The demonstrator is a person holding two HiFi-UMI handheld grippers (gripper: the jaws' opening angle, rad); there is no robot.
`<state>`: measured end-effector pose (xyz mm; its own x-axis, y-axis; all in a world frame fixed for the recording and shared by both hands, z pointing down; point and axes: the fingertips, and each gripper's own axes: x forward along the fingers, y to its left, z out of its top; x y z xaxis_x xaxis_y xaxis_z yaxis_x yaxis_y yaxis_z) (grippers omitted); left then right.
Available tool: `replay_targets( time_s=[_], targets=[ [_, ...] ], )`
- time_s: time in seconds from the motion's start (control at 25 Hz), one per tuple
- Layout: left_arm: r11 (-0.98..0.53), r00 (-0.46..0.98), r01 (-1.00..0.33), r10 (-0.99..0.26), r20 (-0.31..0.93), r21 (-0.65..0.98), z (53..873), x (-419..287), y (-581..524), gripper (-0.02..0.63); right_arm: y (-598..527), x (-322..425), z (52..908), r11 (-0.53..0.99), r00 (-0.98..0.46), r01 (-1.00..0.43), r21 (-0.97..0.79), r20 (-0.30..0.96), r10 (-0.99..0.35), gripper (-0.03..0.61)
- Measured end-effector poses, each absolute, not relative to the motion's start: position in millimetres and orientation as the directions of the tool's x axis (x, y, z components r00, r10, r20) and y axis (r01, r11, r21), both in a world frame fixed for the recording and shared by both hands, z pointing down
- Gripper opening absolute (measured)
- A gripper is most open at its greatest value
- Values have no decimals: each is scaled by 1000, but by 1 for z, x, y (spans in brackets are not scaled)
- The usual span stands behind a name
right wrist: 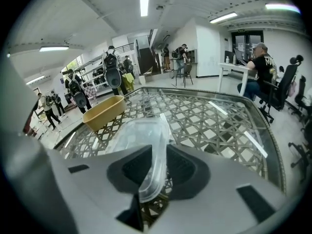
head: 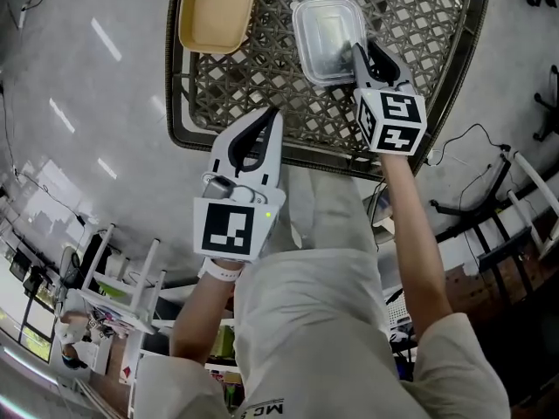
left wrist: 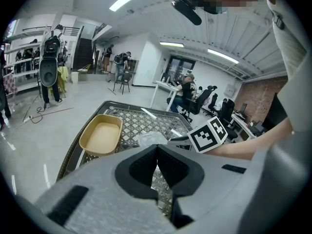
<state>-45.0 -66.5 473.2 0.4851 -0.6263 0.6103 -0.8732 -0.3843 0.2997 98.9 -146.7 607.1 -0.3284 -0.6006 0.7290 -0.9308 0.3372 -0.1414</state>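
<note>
risk: the clear box [head: 325,33], upper middle on the counter [head: 428,11], may bend and slip, since the right hand-held gripper [head: 364,52] pinches only its thin rim. the left hand-held gripper [head: 272,114] is closed on nothing.

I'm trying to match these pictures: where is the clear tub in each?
Head view: clear tub top centre, right of the tan tray.
Left gripper view: clear tub at centre, just beyond the jaws.
Right gripper view: clear tub at centre, pinched between the jaws.
Shared landmark: tan tray.
</note>
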Motion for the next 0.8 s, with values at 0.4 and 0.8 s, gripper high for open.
replay_targets(
  time_s=[0.4, 0.8],
  targets=[
    [-395, 494, -868, -622, 607, 301, 472, -39, -68, 23, -149, 100, 619, 370, -304, -924, -99, 777, -551, 75],
    [-403, 494, -867, -622, 608, 292, 470, -41, -67, 23, -148, 98, 619, 390, -300, -917, -81, 785, -543, 18]
  ],
)
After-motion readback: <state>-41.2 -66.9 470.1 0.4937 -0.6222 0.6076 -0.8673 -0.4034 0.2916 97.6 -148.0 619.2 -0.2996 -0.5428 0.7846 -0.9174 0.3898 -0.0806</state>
